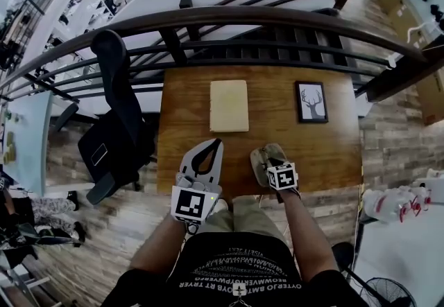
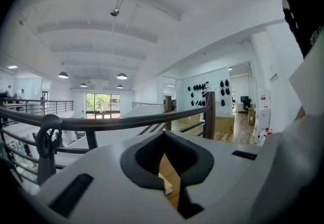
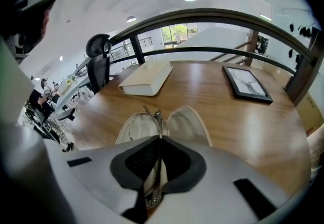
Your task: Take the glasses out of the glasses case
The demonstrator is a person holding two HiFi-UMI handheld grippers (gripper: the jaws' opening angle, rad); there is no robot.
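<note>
Glasses, thin-rimmed (silvery metal)

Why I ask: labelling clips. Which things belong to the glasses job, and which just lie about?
Job: glasses, gripped by the right gripper; open glasses case beneath them.
Lying about: cream book, framed deer picture, black chair.
</note>
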